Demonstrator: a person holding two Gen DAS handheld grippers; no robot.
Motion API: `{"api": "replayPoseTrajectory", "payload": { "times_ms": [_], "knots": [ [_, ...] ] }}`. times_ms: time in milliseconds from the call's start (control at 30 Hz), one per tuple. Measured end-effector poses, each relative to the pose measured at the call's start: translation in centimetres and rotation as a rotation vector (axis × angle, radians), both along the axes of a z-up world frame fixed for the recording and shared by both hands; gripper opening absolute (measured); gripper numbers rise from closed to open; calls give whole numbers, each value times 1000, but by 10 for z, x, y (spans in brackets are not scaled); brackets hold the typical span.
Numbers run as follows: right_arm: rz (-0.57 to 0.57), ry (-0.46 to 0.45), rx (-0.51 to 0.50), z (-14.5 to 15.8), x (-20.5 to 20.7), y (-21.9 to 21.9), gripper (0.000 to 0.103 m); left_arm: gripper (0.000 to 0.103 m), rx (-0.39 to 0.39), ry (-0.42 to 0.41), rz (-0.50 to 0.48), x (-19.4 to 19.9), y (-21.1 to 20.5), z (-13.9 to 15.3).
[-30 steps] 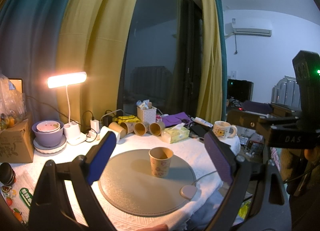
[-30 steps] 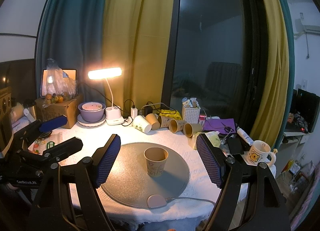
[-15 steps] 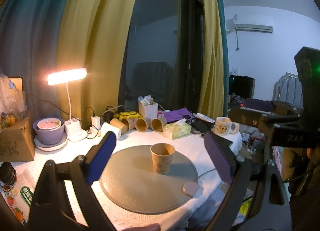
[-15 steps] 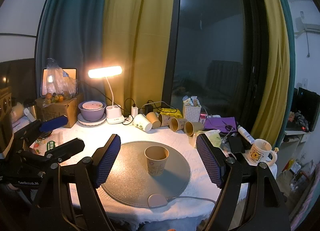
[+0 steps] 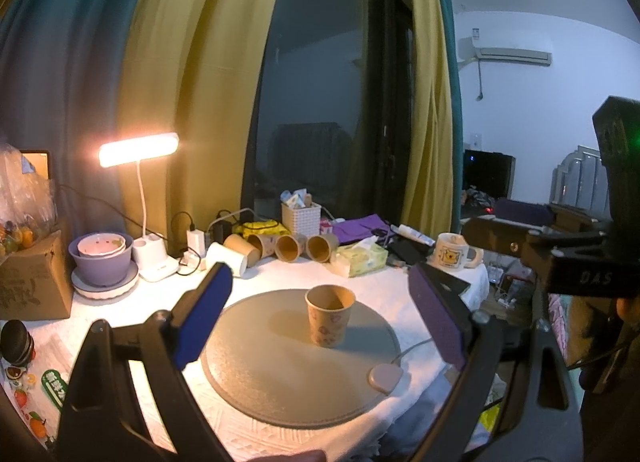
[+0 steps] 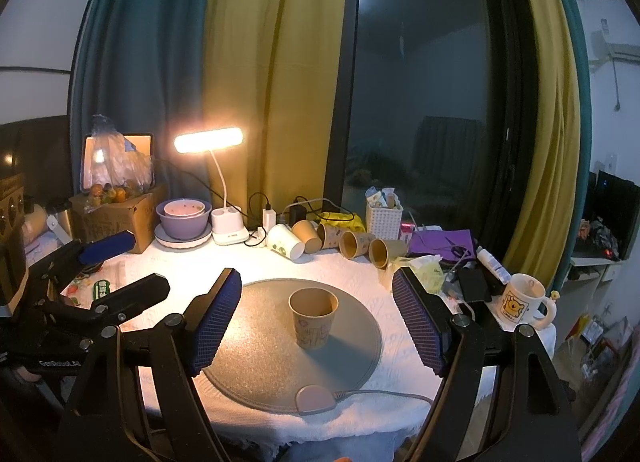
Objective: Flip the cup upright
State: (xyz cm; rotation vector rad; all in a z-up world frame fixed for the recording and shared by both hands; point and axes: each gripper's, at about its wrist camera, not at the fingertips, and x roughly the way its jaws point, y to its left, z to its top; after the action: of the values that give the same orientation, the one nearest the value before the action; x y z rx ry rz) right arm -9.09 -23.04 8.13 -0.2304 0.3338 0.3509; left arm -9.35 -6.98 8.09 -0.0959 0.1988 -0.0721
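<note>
The paper cup (image 6: 313, 318) stands upright, its mouth up, near the middle of the round grey mat (image 6: 352, 358). Judging from this, the flip looks already done, and the cup sits there because the mat's centre gives it flat, free ground.

The left tongs (image 5: 320, 322) and the right tongs (image 6: 316, 318) are both spread wide and hold nothing. Each pair frames the cup from the near side of the mat, well apart from it, with clear gaps on both sides — a position that seems like a release, not a grip.

Around the cup the mat is bare. Only a small pink controller (image 6: 315, 399) lies at the near rim of the mat, with its cable running off toward the mug side. Behind the mat, a row of lying cups (image 6: 344, 242) and a tissue pack (image 6: 420, 272) crowd the far part of the surface (image 6: 132, 262). The near edge of the surface is just beyond the mat's near rim, so pulling straight back is the open way.
</note>
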Motion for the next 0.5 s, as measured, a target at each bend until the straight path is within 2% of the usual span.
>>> {"api": "replayPoseTrajectory", "payload": {
  "times_ms": [500],
  "knots": [
    [-3, 4, 0, -1, 1, 0, 81, 91, 2, 3, -7, 1, -3, -1]
  ]
}}
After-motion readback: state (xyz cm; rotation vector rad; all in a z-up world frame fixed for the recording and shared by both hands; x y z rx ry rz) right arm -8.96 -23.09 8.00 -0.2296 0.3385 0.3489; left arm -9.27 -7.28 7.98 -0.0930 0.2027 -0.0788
